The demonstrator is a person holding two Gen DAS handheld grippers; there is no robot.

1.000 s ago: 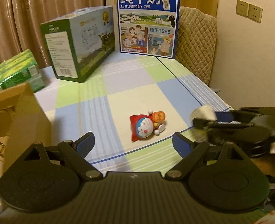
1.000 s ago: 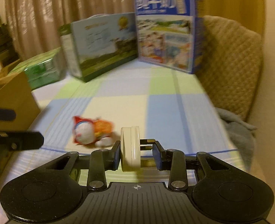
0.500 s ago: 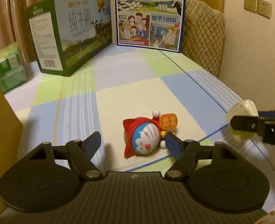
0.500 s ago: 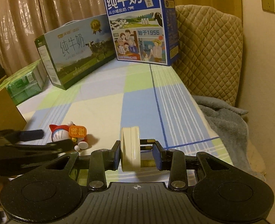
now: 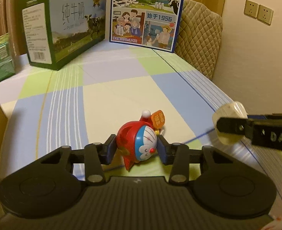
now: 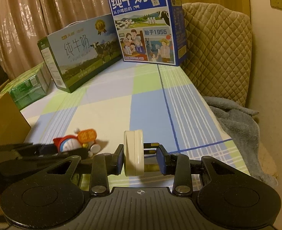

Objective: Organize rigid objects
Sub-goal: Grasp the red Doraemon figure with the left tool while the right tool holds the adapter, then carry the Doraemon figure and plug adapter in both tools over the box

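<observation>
A red and blue Doraemon figure (image 5: pixel 139 141) with an orange tag lies on the checked cloth. My left gripper (image 5: pixel 136 148) is shut on it, one blue pad at each side of its head. The figure also shows in the right wrist view (image 6: pixel 72 143), between the left gripper's fingers (image 6: pixel 45 149). My right gripper (image 6: pixel 140 160) is shut on a white plug adapter (image 6: pixel 133 153), its metal prongs pointing right. The adapter also shows in the left wrist view (image 5: pixel 230 122) at the right, above the cloth's edge.
A green milk carton box (image 5: pixel 62 28) and a blue milk box (image 5: pixel 146 15) stand at the far end. Green packs (image 6: pixel 29 88) and a cardboard box (image 6: pixel 5 122) are at the left. A quilted chair (image 6: pixel 217 48) and grey blanket (image 6: pixel 236 126) are at the right.
My left gripper moved forward to the Doraemon figure and closed on its head. The right gripper kept hold of the adapter and stayed at the right.
</observation>
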